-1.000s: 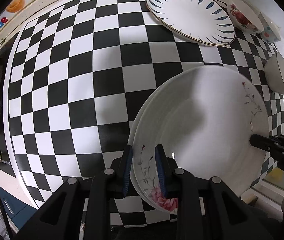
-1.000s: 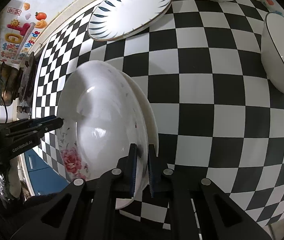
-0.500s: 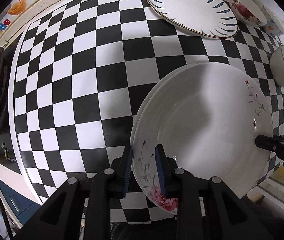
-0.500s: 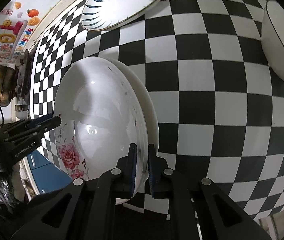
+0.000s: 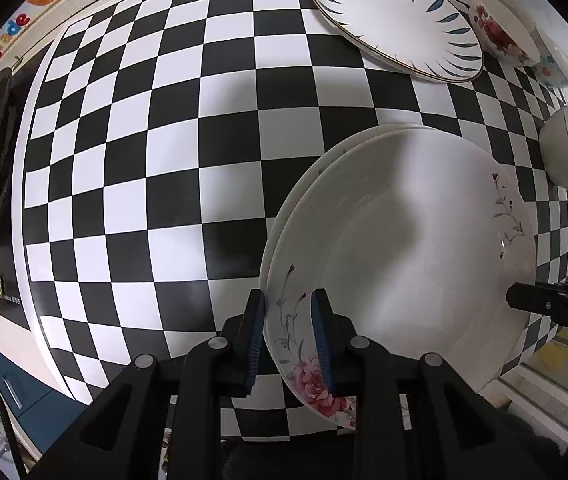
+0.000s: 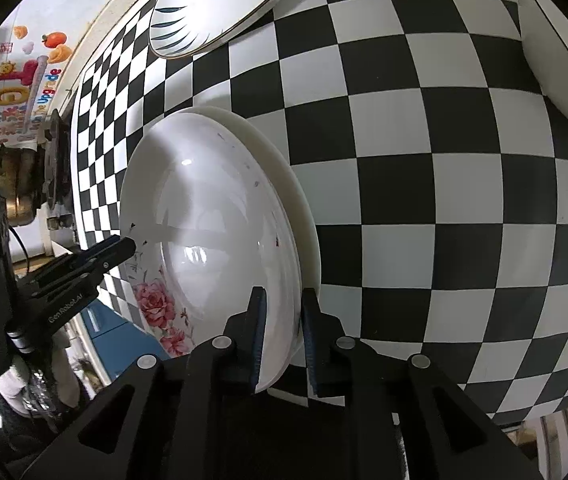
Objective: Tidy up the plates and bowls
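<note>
Left gripper [image 5: 288, 336] clamped on rose plate [image 5: 404, 248] rim – right gripper [image 6: 282, 338] jaws just opening, rim between, pads off – plate sits on plain plate [image 6: 304, 216], checkered counter [image 5: 144, 160]

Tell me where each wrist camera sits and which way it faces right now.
Left wrist: on the left gripper, looking almost straight down at the checkered counter. The gripper clamps the rose plate at its near rim, and the right gripper pokes in at right.
Right wrist: on the right gripper, angled down across the counter toward the white bowl. Its jaws have just been opening, with the rim loose between them, and the left gripper shows at left.
Shared: the rose plate on a plain white plate, the blue-leaf plate, both grippers.
</note>
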{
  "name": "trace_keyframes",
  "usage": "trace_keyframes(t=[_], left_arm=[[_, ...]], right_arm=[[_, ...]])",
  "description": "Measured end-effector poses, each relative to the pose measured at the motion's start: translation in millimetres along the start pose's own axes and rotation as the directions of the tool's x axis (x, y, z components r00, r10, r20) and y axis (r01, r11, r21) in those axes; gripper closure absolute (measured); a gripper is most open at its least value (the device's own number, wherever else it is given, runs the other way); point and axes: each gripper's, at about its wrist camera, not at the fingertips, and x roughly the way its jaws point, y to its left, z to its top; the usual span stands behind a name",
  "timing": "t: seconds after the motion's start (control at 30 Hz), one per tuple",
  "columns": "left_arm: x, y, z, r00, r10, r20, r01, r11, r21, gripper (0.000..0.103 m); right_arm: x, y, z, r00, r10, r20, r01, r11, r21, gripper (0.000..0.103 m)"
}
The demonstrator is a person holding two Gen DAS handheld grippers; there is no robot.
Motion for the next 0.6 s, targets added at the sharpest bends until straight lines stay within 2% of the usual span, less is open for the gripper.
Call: trace_keyframes(t=[0.1, 0.13, 0.17, 0.33, 0.4, 0.47, 0.6], left_arm=[[1.8, 0.0, -1.0, 1.000, -0.021, -0.015, 0.020, 1.000, -0.014, 0.081], [1.7, 1.9, -2.0, 1.000, -0.026, -0.018, 0.025, 1.000, -0.017, 0.080], [0.5, 3.5, -1.9, 1.000, -0.017, -0.017, 0.017, 1.000, -0.019, 0.080], [-22.3, 17.9, 3.9, 0.999, -0.052, 0.009, 0.052, 0.998, -0.048, 0.080], [-38.1, 21.7, 20.1, 0.996, -0.079, 0.051, 0.082, 0.995, -0.063, 0.080], [-47.4, 22.8, 43.6, 0.991, -0.098, 0.091, 0.104, 0.993, -0.060, 0.076], [-47.1, 24.9, 111.7, 0.979, -0.140, 0.146, 0.152, 0.986, -0.071, 0.073]], right_arm=[[-3.5, -2.5, 1.5, 1.000, 0.001, -0.009, -0.001, 1.000, 0.010, 0.076], [-6.1, -2.0, 1.7, 1.000, -0.013, -0.007, 0.013, 1.000, 0.002, 0.068], [-9.7, -1.9, 2.1, 1.000, -0.021, -0.003, 0.021, 1.000, -0.004, 0.066], [-43.9, -5.3, 12.4, 0.997, -0.009, 0.072, 0.007, 0.999, 0.034, 0.065], [-59.6, -0.2, 26.5, 0.990, -0.030, 0.136, 0.026, 0.999, 0.033, 0.064], [-70.1, 6.0, 44.1, 0.979, -0.043, 0.197, 0.037, 0.999, 0.036, 0.058], [-79.7, 13.2, 104.8, 0.954, -0.066, 0.293, 0.045, 0.996, 0.080, 0.058]])
